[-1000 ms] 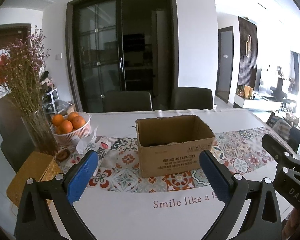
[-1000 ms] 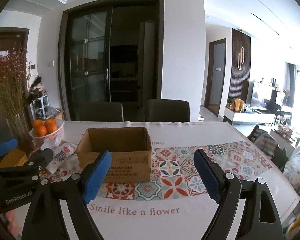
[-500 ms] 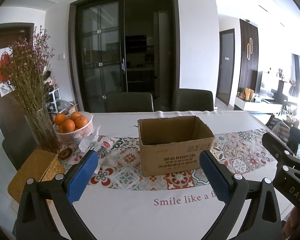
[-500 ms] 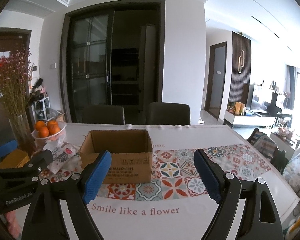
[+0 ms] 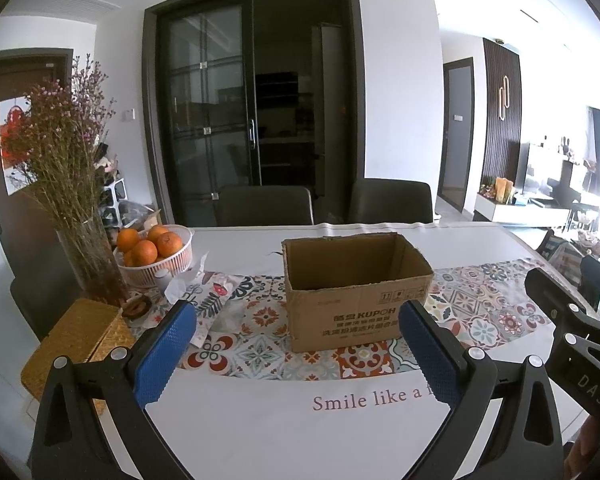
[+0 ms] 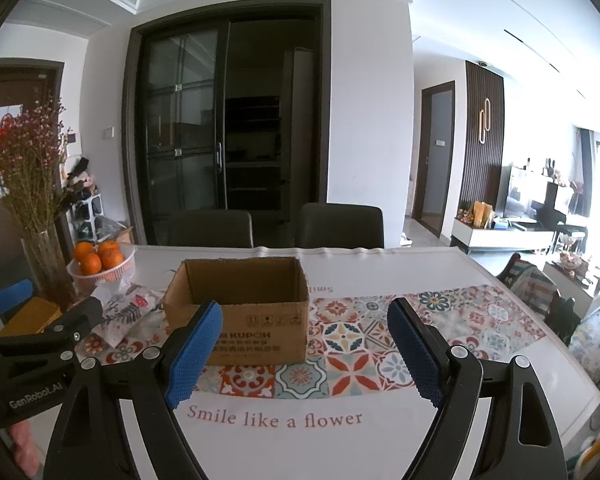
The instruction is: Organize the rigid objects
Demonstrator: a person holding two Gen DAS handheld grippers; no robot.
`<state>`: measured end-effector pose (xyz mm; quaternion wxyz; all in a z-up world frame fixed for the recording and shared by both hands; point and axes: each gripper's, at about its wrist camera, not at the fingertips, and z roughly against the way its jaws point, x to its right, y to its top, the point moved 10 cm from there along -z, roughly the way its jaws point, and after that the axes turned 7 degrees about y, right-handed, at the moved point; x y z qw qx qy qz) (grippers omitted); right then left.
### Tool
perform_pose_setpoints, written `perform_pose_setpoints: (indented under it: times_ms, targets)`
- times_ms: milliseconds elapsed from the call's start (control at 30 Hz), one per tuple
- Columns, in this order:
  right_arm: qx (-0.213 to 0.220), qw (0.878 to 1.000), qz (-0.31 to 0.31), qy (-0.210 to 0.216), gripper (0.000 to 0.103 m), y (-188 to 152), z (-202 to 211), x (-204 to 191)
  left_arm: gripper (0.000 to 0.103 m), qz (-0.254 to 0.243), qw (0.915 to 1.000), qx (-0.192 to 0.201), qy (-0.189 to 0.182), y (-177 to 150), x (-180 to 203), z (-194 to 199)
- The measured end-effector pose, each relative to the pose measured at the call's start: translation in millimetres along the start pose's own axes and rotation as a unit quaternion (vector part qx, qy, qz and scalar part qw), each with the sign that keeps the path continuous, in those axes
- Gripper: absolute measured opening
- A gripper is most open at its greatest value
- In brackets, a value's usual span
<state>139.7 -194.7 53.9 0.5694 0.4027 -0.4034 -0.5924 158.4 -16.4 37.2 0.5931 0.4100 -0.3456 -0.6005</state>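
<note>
Nothing has shifted since earlier: left tool point(image 5: 296, 344) and right tool point(image 6: 304, 350) hover apart, empty, before the cardboard box point(image 6: 240, 312). Locate rigid items first.

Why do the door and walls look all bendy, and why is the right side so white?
Both wrist views use fisheye lenses, so the dark door frame bows; daylight overexposes the living room in the right wrist view; the cardboard box stays sharp in the left wrist view.
</note>
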Motion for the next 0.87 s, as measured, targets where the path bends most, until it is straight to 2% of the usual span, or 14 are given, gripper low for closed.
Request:
perform_pose_setpoints:
  times_ms: [867]
  targets:
    - [-0.001, 1.000, -0.001, 0.001, 0.085, -1.8, 1.6, -2.5, 0.103, 0.000, 1.0000, -0.007, 0.002, -4.9, 2.0, -0.2]
